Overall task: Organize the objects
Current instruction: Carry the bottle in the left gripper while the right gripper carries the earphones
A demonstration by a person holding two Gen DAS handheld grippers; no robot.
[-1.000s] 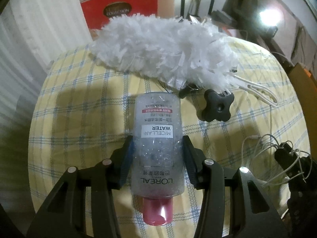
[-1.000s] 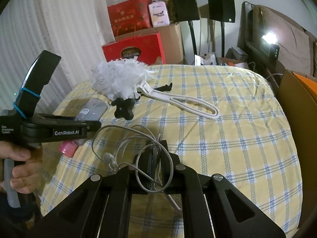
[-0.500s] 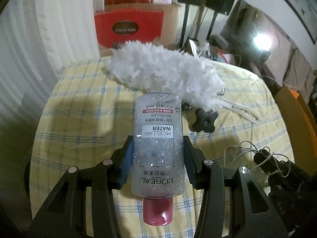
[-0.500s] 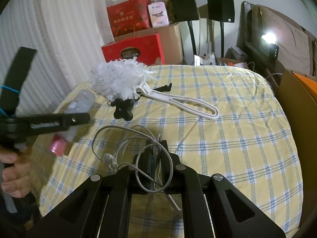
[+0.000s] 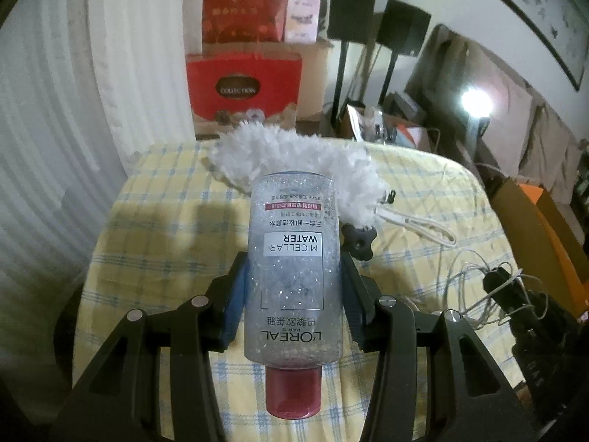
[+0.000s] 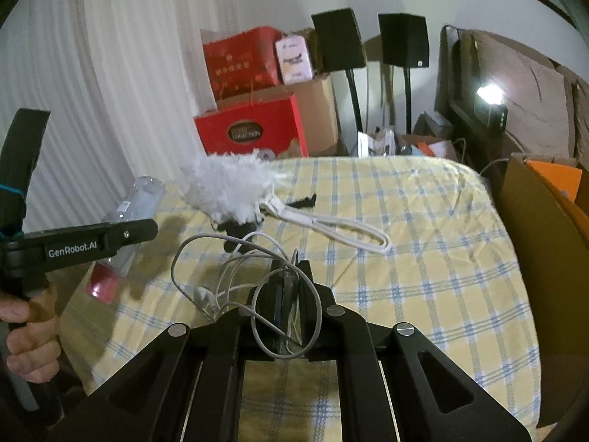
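Left wrist view: left gripper (image 5: 292,296) squeezing a clear bottle (image 5: 292,280) with a pink cap (image 5: 292,392), pads tight on both sides. Cap nearest the camera, bottom end pointing away, label upside down. Now up off the yellow checked table (image 5: 147,258). A second ago, low over the cloth; now more of the room behind, with red boxes (image 5: 243,88) showing. So: bottle picked up and rising.

Right wrist view: right gripper (image 6: 285,294) pinched shut on a tangle of white cable (image 6: 221,276). Loops draped over the closed fingers, a small plug dangling on the left. Cable also higher than a second ago, only a little. Bottle seen here too at the left (image 6: 129,221), in the air, tilted cap-down, held by the other tool in a hand (image 6: 25,331).

Left on the table: white fluffy duster (image 6: 232,191) with its long white handle, and a small black knob (image 5: 359,243) just beside it.

Probably next: carrying both things off to wherever they belong. No box or bin for them clear in these views. Duster and knob not yet tidied.
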